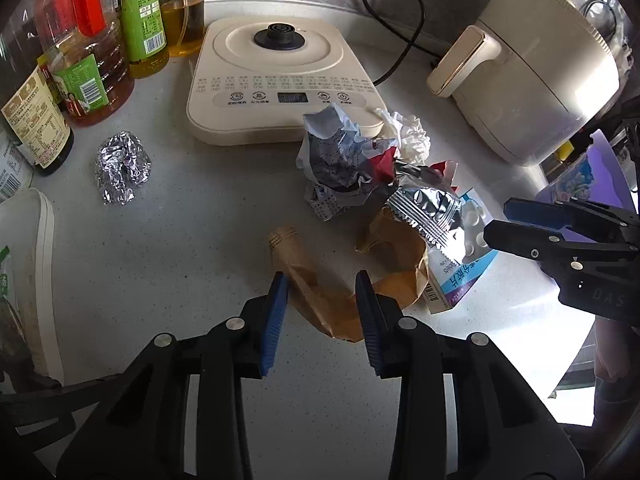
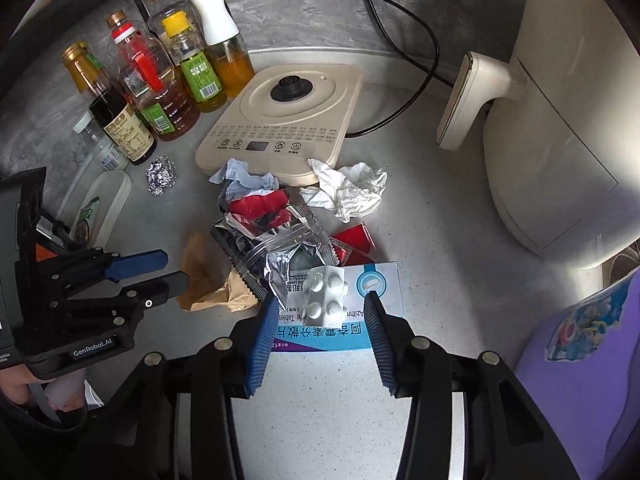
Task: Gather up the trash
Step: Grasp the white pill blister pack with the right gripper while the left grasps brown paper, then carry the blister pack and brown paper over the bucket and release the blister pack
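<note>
Left gripper (image 1: 322, 280) sits apart around the crumpled brown paper bag (image 1: 320, 300) – light, floppy; pinch a fold; right gripper (image 2: 322, 304) apart astride the stiff pill box (image 2: 352, 320).

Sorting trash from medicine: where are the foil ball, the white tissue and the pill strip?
foil ball (image 1: 122, 166), left wrist view, crumpled middle.
white tissue (image 2: 352, 190), right wrist view, centre folds.
pill strip (image 2: 325, 295), right wrist view, between blisters.

Brown paper bag (image 1: 320, 300), silver foil ball (image 1: 122, 168), blue-white medicine box (image 2: 360, 320).
</note>
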`<control>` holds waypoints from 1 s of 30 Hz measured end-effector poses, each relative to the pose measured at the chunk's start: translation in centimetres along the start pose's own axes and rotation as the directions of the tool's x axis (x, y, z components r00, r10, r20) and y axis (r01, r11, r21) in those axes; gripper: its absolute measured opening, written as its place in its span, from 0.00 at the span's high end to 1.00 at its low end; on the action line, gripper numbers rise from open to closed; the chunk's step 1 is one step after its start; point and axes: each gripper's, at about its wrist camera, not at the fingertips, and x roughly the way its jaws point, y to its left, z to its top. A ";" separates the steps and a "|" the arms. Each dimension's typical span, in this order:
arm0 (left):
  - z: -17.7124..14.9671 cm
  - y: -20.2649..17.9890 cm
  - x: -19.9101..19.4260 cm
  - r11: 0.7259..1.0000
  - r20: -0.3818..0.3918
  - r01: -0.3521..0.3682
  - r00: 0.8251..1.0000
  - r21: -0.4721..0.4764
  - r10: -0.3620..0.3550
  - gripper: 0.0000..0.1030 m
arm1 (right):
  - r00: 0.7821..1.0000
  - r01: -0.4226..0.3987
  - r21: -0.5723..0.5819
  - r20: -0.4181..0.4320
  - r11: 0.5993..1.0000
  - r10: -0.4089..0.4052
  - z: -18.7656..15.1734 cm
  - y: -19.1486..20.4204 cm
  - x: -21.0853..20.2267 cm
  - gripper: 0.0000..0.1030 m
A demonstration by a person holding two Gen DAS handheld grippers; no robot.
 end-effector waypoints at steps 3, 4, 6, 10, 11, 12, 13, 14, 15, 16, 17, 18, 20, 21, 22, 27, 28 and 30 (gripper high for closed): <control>-0.1 -0.1 0.9 1.000 -0.024 -0.002 1.000 0.001 0.002 0.79 | 1.000 0.008 -0.003 -0.029 1.000 -0.008 0.3 -0.1 1.6 0.57; -0.2 0.0 1.1 1.000 -0.029 -0.004 1.000 -0.004 0.004 0.85 | 0.999 0.007 -0.005 -0.039 1.000 -0.008 0.4 -0.1 2.0 0.57; -0.3 0.2 1.2 1.000 -0.034 -0.008 0.999 -0.023 0.007 0.93 | 0.998 0.012 -0.010 -0.057 1.000 -0.013 0.4 -0.2 2.8 0.59; -0.4 0.4 -0.4 0.999 0.016 -0.021 1.000 -0.025 0.022 0.96 | 0.996 0.009 -0.032 -0.087 0.999 -0.011 0.4 -0.1 3.9 0.72; -0.4 0.3 -0.9 0.999 0.032 -0.024 0.999 -0.024 0.024 0.96 | 0.996 0.008 -0.047 -0.085 0.999 -0.012 0.5 0.1 3.6 0.73; -0.3 0.4 -1.4 0.999 0.046 -0.024 0.999 -0.027 0.026 0.96 | 0.997 0.001 -0.055 -0.079 0.998 -0.005 0.6 0.2 3.3 0.73; -0.3 0.4 -2.0 0.999 0.059 -0.028 0.998 -0.029 0.030 0.96 | 0.997 -0.001 -0.061 -0.072 0.998 -0.003 0.7 0.4 3.0 0.74; -0.3 0.3 -2.6 0.999 0.075 -0.032 0.997 -0.029 0.035 0.96 | 0.998 -0.001 -0.068 -0.064 0.998 -0.004 0.8 0.6 2.7 0.74; -0.3 0.2 -3.2 0.999 0.093 -0.035 0.995 -0.028 0.038 0.96 | 0.998 -0.003 -0.073 -0.058 0.997 -0.001 0.8 0.7 2.4 0.74; -0.4 0.0 -4.0 0.999 0.111 -0.036 0.993 -0.027 0.039 0.96 | 0.999 -0.007 -0.075 -0.052 0.997 0.003 0.7 0.8 2.1 0.74; -0.4 -0.1 -4.6 0.999 0.128 -0.038 0.991 -0.024 0.041 0.96 | 0.999 -0.012 -0.076 -0.044 0.997 0.009 0.7 1.0 1.7 0.74; -0.4 -0.3 -5.2 0.999 0.144 -0.040 0.989 -0.023 0.043 0.96 | 0.999 -0.017 -0.076 -0.036 0.997 0.014 0.7 1.2 1.3 0.74; -0.5 -0.6 -6.5 0.999 0.177 -0.043 0.983 -0.022 0.047 0.96 | 1.000 -0.023 -0.079 -0.016 0.997 0.022 0.6 1.6 0.3 0.74; -0.5 -0.8 -7.0 0.999 0.188 -0.040 0.981 -0.023 0.044 0.96 | 1.000 -0.024 -0.080 -0.004 0.996 0.024 0.6 1.8 -0.3 0.74; -0.5 -0.9 -7.5 0.999 0.199 -0.034 0.979 -0.026 0.039 0.96 | 1.000 -0.027 -0.081 0.009 0.996 0.027 0.6 1.9 -0.9 0.74; -0.2 -1.8 -10.1 1.000 0.259 -0.028 0.965 -0.008 0.030 0.96 | 0.995 -0.039 -0.071 0.085 0.997 0.045 0.6 1.8 -4.5 0.73; 0.0 -2.1 -10.6 1.000 0.271 -0.029 0.962 -0.002 0.029 0.96 | 0.994 -0.036 -0.072 0.102 0.997 0.043 0.7 1.6 -5.3 0.72; 0.3 -2.5 -11.5 1.000 0.294 -0.025 0.956 0.008 0.022 0.96 | 0.990 -0.025 -0.072 0.137 0.997 0.035 0.6 1.3 -6.9 0.72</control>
